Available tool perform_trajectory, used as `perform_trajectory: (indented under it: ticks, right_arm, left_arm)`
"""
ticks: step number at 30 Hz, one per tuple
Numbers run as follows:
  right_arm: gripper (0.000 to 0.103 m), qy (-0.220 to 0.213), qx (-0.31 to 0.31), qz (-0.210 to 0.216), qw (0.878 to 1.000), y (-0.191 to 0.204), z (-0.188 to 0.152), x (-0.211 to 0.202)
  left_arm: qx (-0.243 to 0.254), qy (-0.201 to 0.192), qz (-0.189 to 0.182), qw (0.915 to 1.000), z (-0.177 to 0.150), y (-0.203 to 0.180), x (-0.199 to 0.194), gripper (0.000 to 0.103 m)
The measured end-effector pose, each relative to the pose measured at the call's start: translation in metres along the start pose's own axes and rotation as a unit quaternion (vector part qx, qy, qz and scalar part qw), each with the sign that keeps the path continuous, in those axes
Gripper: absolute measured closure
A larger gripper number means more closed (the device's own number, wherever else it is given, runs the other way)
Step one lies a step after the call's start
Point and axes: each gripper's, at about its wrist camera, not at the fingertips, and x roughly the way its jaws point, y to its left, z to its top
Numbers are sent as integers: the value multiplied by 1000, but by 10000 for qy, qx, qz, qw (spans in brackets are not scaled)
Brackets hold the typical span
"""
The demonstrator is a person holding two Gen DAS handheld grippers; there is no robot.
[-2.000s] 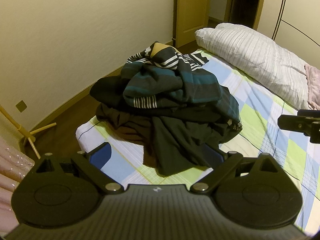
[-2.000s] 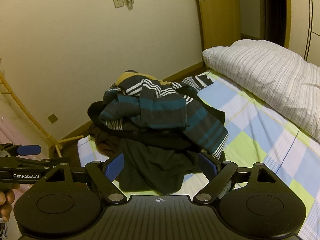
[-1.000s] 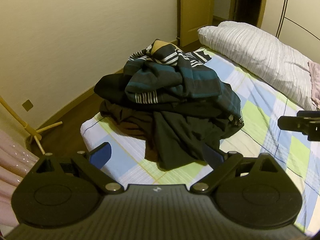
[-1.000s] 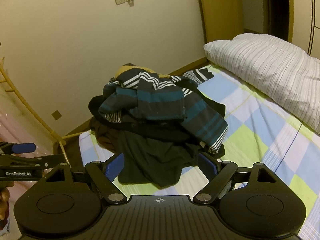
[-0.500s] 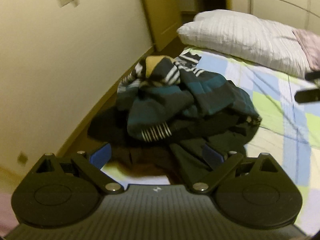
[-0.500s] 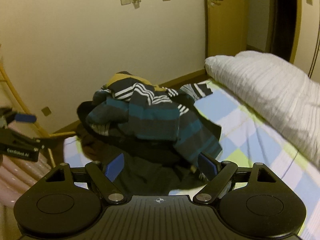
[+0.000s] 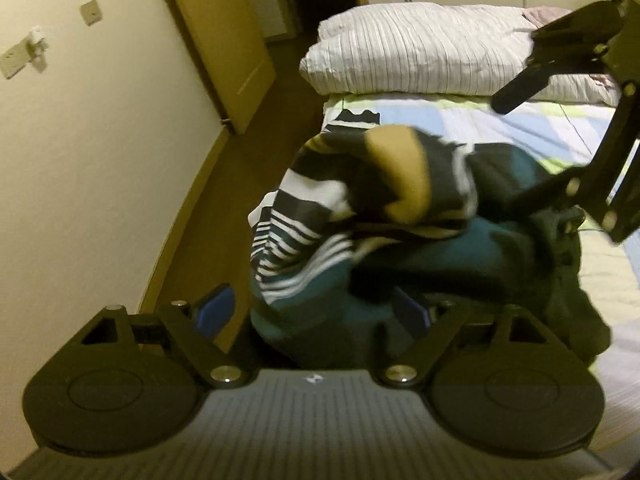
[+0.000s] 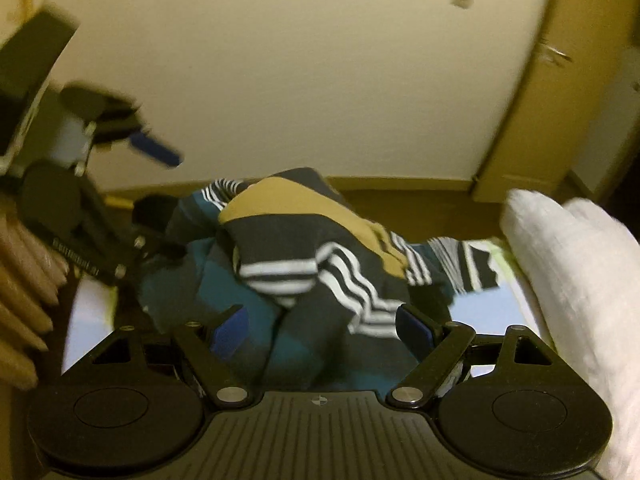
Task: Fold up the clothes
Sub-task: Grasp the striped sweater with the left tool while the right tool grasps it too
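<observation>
A striped garment (image 7: 400, 216) in teal, black, white and mustard tops a pile of dark clothes (image 7: 572, 292) at the bed's corner. My left gripper (image 7: 312, 312) is open and low over the pile, and the striped cloth bulges between its blue pads (image 7: 212, 312). My right gripper (image 8: 322, 330) is also open, with the striped garment (image 8: 312, 248) filling the gap between its fingers. Each gripper shows in the other's view: the right gripper (image 7: 580, 128) at the upper right, the left gripper (image 8: 80, 208) at the left. Both views are blurred.
The pile lies on a checked blue, green and white sheet (image 7: 520, 124). A white striped pillow (image 7: 420, 52) lies at the head of the bed. The cream wall (image 8: 280, 60), a wooden door (image 7: 224, 40) and brown floor (image 7: 224, 184) flank the bed. Pink ribbed material (image 8: 24, 288) is at the left edge.
Both grippers have moved forward and down from well back of the pile to right over it. The striped garment now sits between each pair of open fingers.
</observation>
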Motion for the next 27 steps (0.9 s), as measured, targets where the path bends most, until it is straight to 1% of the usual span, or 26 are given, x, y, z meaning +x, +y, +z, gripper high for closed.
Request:
perform_trajectory:
  ticks: [1,3,4,5,6,7,8,9,10,12,14,16,18,20,23,25,27]
  right_arm:
    - [19,57,-90,45,9999,1,2,11]
    - [19,173,-271,134,9994,3,6,34]
    - [19,217,-372,129,9990,4,7,44]
    - [20,246,-384,115,9989,3,7,49]
    - [21,273,-377,102,9989,2,8,54]
    - [51,309,-276,108,9991,-1,8,57]
    - [70,347,-157,118,9992,-5,8,58]
    - [75,330,-90,105,9994,-7,7,56]
    - [85,303,-34,88,9995,-8,6,53]
    - [88,199,8,18,9998,-11,5,41]
    - [90,-8,288,-115,9995,-22,0,16]
    - [91,-223,589,-254,9977,-34,-6,-10]
    - [91,-371,853,-442,9947,-39,-24,-47]
    - [91,-513,1112,-635,9904,-43,-44,-85]
    - [91,-723,1498,-923,9817,-50,-73,-143]
    - [91,-791,1808,-1134,9738,-49,-109,-187]
    - [91,-795,2103,-1358,9649,-38,-152,-234]
  left_arm:
    - [12,23,-89,10000,-1,5,9,20]
    - [81,141,-221,9996,-2,11,25,25]
    - [117,175,-298,9993,-2,13,31,31]
    - [149,173,-392,9990,-2,13,34,38]
    - [183,165,-491,9985,-1,12,36,44]
    - [219,159,-566,9980,0,10,37,58]
    - [256,138,-621,9976,2,8,36,76]
    - [307,77,-637,9975,4,5,32,83]
    - [367,-5,-627,9974,8,1,26,91]
    - [486,-211,-634,9966,16,-6,12,94]
    - [612,-529,-693,9943,28,-15,-10,95]
    - [775,-860,-754,9904,40,-30,-37,96]
    - [978,-1167,-878,9844,54,-54,-66,96]
    - [1213,-1406,-1056,9769,68,-84,-90,96]
    - [1578,-1718,-1420,9620,80,-147,-131,96]
    - [1763,-1829,-1738,9514,83,-195,-156,96]
    - [1933,-1898,-2087,9397,85,-245,-181,96]
